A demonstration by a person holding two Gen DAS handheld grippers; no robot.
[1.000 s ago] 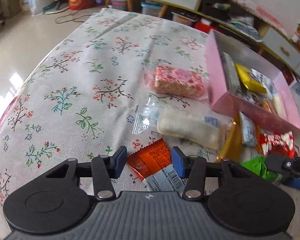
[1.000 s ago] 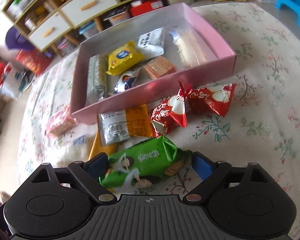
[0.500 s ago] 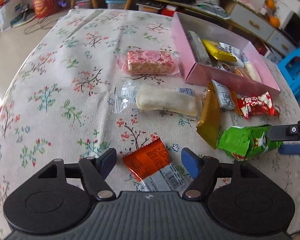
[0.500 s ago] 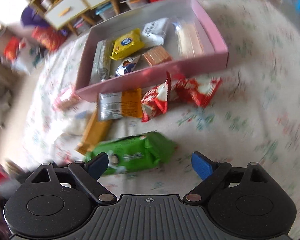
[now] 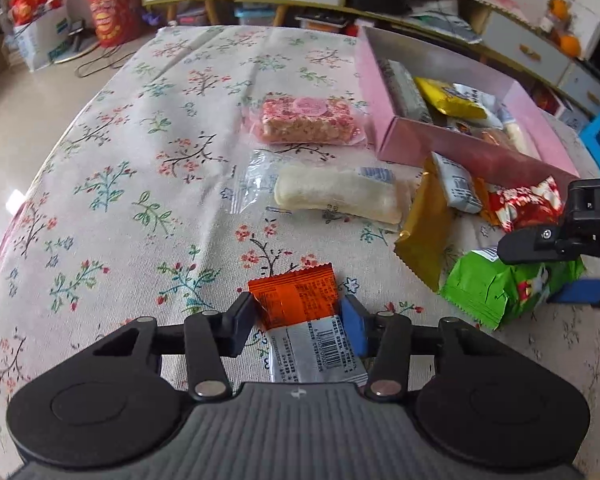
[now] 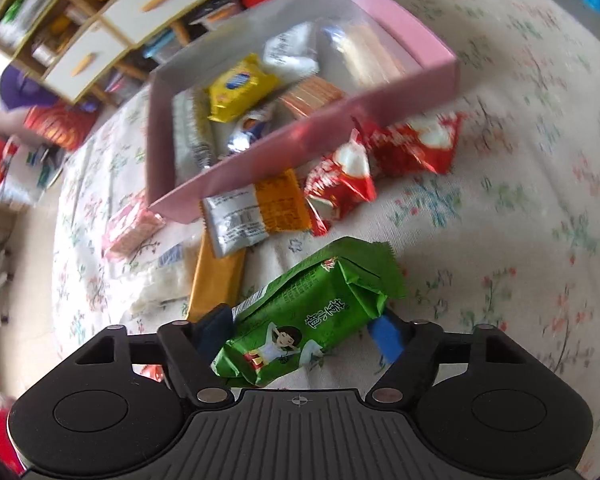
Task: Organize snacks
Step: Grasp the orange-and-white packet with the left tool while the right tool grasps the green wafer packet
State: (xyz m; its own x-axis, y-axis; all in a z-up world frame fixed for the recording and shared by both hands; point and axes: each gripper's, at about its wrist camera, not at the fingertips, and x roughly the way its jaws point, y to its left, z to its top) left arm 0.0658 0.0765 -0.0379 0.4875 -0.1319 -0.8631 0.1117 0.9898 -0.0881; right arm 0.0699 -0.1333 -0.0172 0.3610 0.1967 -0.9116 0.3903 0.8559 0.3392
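On the flowered tablecloth (image 5: 140,160) lies an orange and silver packet (image 5: 296,300). My left gripper (image 5: 296,320) is closing on it, and both pads touch its sides. A green packet (image 6: 312,312) sits slanted between the pads of my right gripper (image 6: 300,332), whose jaws are closing and pressing on its ends. The left wrist view shows that same right gripper (image 5: 556,270) low at the right edge, on the green packet (image 5: 496,292). Behind stands the pink box (image 6: 420,88) with several snacks inside.
Loose on the cloth in front of the box are a pink rice bar (image 5: 304,120), a white bar (image 5: 336,194), a gold packet (image 5: 424,236), another orange and silver packet (image 6: 256,208) and two red packets (image 6: 380,152). Cabinets and clutter stand beyond the table.
The left jaws widened, then came in against the orange and silver packet. The right jaws narrowed onto the green packet, which now lies slanted between them.
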